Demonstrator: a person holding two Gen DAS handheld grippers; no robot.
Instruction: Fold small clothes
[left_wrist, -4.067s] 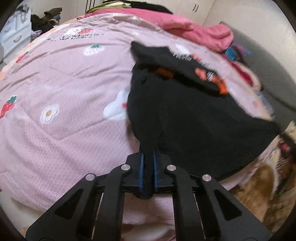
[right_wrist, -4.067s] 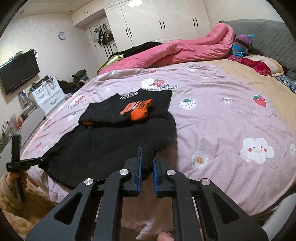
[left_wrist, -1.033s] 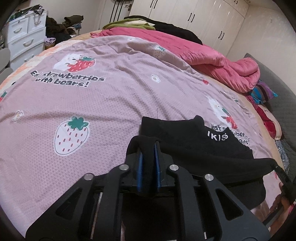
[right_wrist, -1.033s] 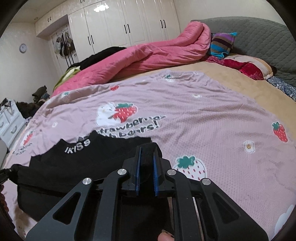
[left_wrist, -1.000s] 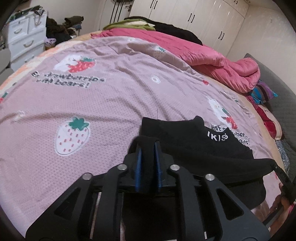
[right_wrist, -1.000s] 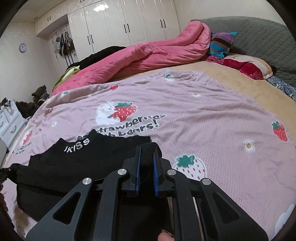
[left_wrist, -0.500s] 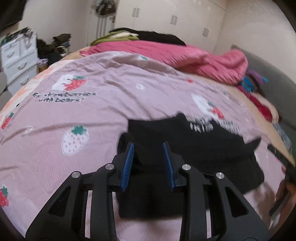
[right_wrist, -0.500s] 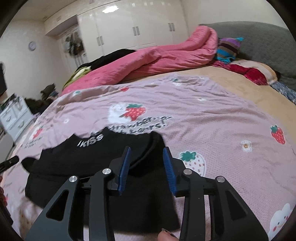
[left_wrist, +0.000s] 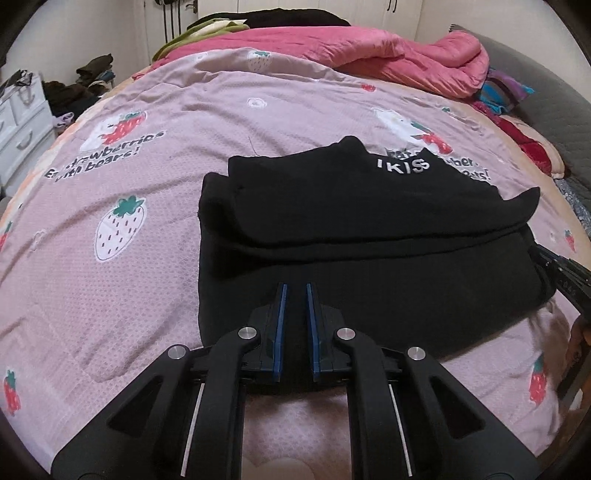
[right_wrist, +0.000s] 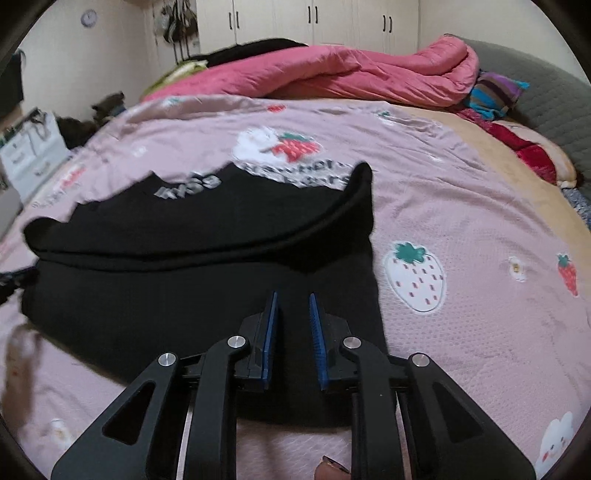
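A black garment (left_wrist: 369, 221) with white lettering at its collar lies folded over on the pink strawberry bedspread (left_wrist: 147, 184). In the right wrist view the same garment (right_wrist: 184, 240) is slightly blurred. My left gripper (left_wrist: 294, 286) hovers over the garment's near left part. Its jaws are closed to a narrow slit, and no cloth is seen pinched between them. My right gripper (right_wrist: 293, 295) hangs over the near right part. Its jaws are closing, still apart, with nothing pressed between the pads. The right gripper's tip (left_wrist: 565, 273) also shows at the garment's right edge.
A rumpled pink duvet (left_wrist: 369, 48) and dark clothes are piled at the far side of the bed. Striped pillows (left_wrist: 506, 88) lie by a grey headboard (right_wrist: 554, 92). A white dresser (left_wrist: 22, 122) stands to the left, and white wardrobes line the back wall.
Both grippers let go of the folded-over edge, opened, and drew back toward the garment's near side. Their jaws have since narrowed again, and the garment now lies folded.
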